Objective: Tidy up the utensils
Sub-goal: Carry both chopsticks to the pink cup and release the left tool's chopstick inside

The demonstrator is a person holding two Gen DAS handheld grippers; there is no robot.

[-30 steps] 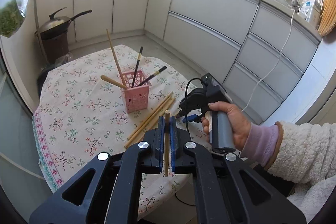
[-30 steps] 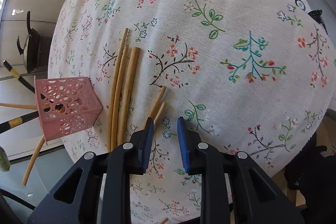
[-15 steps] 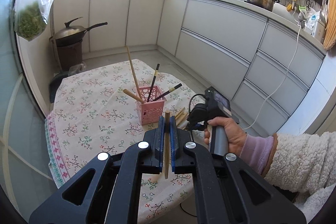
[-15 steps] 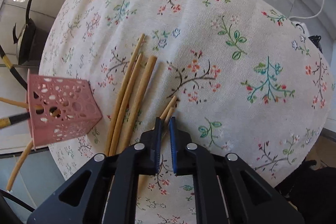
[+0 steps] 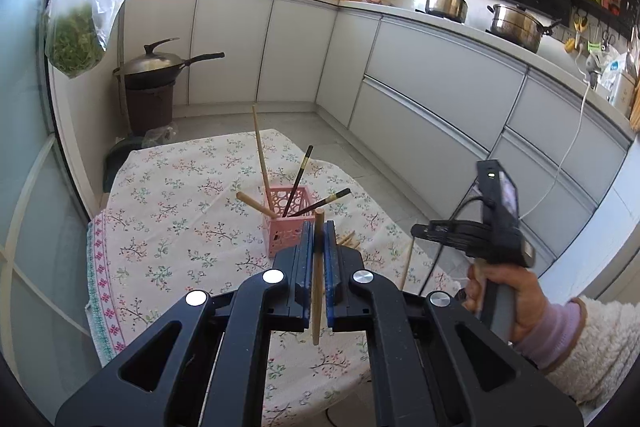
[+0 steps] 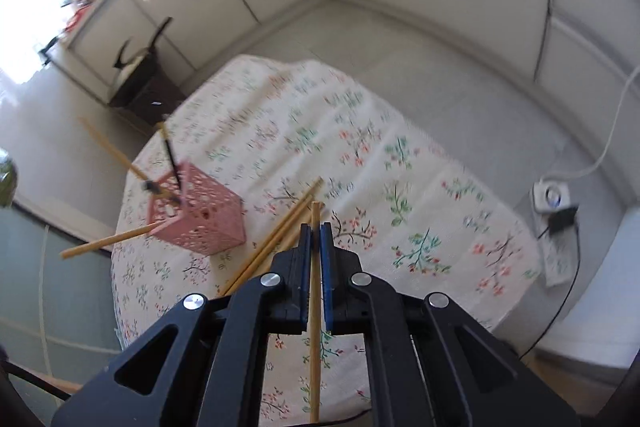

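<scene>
A pink lattice holder stands on the flowered tablecloth with several wooden and black chopsticks leaning out of it. My left gripper is shut on a wooden chopstick, held a little short of the holder. My right gripper is shut on another wooden chopstick, lifted above the cloth. In the left wrist view the right gripper hangs at the right in a person's hand, its thin chopstick pointing down. Three loose wooden chopsticks lie on the cloth beside the holder.
Grey kitchen cabinets run behind the table, with pots on the counter. A wok on a dark stand sits at the far left. A power strip with a white cable lies on the floor to the right of the table.
My right gripper closed on a wooden chopstick on the cloth and rose with it, rolling as it went. The left gripper tilted upward, still holding its chopstick.
</scene>
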